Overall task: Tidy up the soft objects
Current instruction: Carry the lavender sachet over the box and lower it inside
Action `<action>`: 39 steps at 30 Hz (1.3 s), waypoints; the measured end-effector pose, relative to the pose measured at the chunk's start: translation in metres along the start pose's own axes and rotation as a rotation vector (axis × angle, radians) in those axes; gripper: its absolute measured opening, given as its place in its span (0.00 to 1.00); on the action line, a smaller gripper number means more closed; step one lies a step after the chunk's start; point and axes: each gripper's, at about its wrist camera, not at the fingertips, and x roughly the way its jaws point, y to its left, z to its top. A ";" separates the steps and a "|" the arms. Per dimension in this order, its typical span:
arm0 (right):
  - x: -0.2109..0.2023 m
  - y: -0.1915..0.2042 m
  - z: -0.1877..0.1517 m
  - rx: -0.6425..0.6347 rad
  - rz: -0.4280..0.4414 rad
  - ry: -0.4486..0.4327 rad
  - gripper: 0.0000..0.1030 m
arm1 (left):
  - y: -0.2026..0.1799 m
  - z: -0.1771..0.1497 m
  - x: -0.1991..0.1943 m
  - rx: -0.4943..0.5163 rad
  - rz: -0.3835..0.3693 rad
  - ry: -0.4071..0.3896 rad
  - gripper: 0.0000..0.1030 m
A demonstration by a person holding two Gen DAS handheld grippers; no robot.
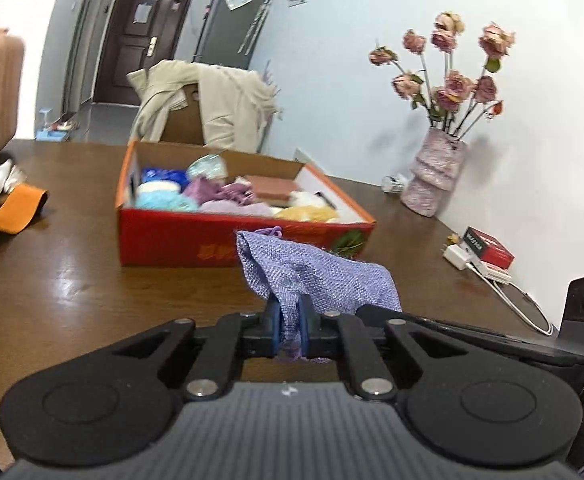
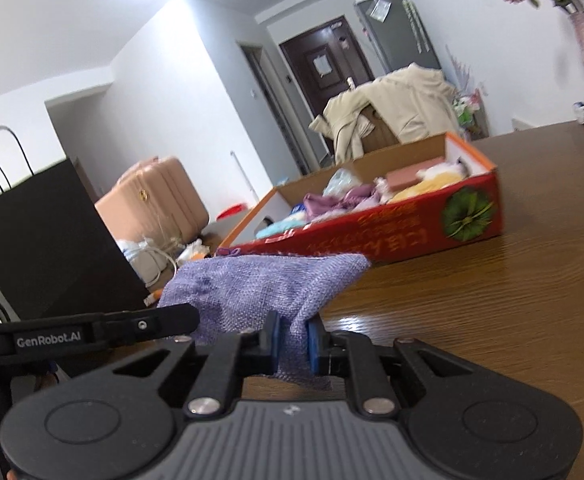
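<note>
Both pairs of jaws were closed tight on 1 piece of fabric: the left gripper (image 1: 290, 322) pinched a gathered fold of the purple woven cloth (image 1: 316, 276) between its blue pads (image 1: 275, 326), and the right gripper (image 2: 293, 338) clamped another bunched edge of the same cloth (image 2: 260, 284). The cloth hung between the 2 tools, lifted just above the wooden table (image 1: 72, 280), in front of the red cardboard box (image 1: 196, 240) already holding other soft items.

By its look, the cloth was light, limp and loosely woven, likely to sag, fold and swing rather than keep a shape. Its mesh could snag, and a thin single layer could slip from the pads, so bunched folds near opposite edges appeared the safer places to hold.

The left wrist view alone showed the vase of dried roses (image 1: 436, 172) against the wall, the red and white items with a white cable (image 1: 488, 252) at the table's far side, and an orange object (image 1: 12, 212) to the left. The right wrist view alone showed a black paper bag (image 2: 48, 248), a pink suitcase (image 2: 160, 196) on the floor beyond, and the green emblem (image 2: 468, 216) on the box (image 2: 372, 236) front.
</note>
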 end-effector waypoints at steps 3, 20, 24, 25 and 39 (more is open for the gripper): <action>-0.013 -0.007 0.009 -0.004 -0.005 -0.036 0.13 | -0.013 0.015 0.007 0.038 -0.007 -0.013 0.10; 0.115 -0.078 0.177 -0.020 -0.065 -0.056 0.13 | 0.031 0.183 0.200 0.020 0.069 0.073 0.10; 0.181 -0.090 0.203 -0.056 -0.120 0.025 0.14 | 0.062 0.186 0.246 -0.013 0.148 0.150 0.10; 0.197 -0.093 0.208 -0.062 -0.128 0.057 0.14 | 0.071 0.182 0.255 -0.017 0.164 0.178 0.10; 0.287 -0.109 0.203 -0.080 -0.074 0.419 0.18 | 0.081 0.147 0.276 0.090 0.200 0.286 0.12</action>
